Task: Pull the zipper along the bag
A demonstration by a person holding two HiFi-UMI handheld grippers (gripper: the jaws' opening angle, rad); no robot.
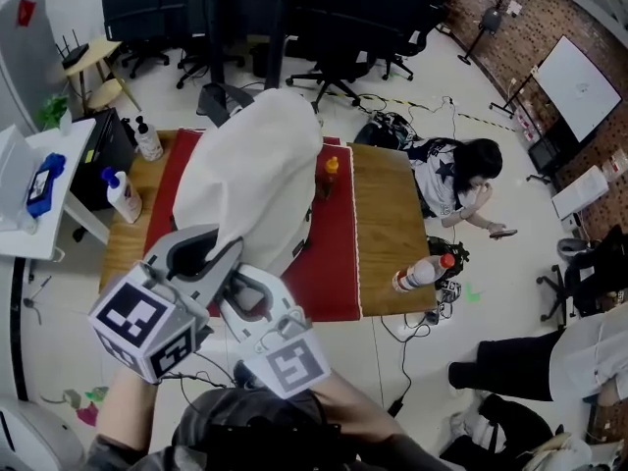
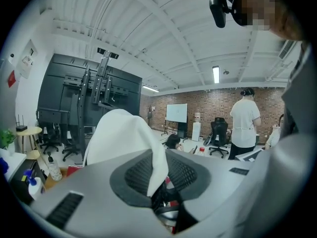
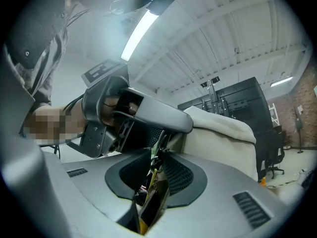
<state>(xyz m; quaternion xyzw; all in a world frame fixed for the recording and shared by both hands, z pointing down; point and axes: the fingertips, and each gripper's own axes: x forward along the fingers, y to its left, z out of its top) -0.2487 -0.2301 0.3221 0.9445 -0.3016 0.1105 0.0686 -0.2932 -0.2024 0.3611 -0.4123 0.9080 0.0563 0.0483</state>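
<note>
A light wooden table (image 1: 385,226) carries a red cloth (image 1: 332,263) down its middle. Four bottles stand or lie on the table, their labels too small to read. At the left edge are two white bottles, one with a black pump (image 1: 148,141) and one with a blue cap (image 1: 124,195). An orange-capped bottle (image 1: 331,175) stands just beside the bag, and a clear bottle with a red cap (image 1: 422,272) lies at the right edge.

The big white fabric bag (image 1: 257,165) stands upright on the red cloth, its near end lifted into the two grippers. Each gripper carries one cube with black-and-white square markers.

The left gripper (image 1: 208,255) is at the bag's near left edge. In the left gripper view its jaws stand narrow and pinch a fold of the white fabric (image 2: 157,162) between the dark ribbed pads (image 2: 136,175).

The right gripper (image 1: 253,297) sits just beside it, touching the same end of the bag. In the right gripper view the jaws are clamped, narrow, on a dark zipper pull with a yellow edge (image 3: 154,195). The left gripper's jaws are close above and the bag's white cloth (image 3: 220,133) runs off to the right.

One person (image 1: 456,180) sits on the floor beyond the table's right side.
</note>
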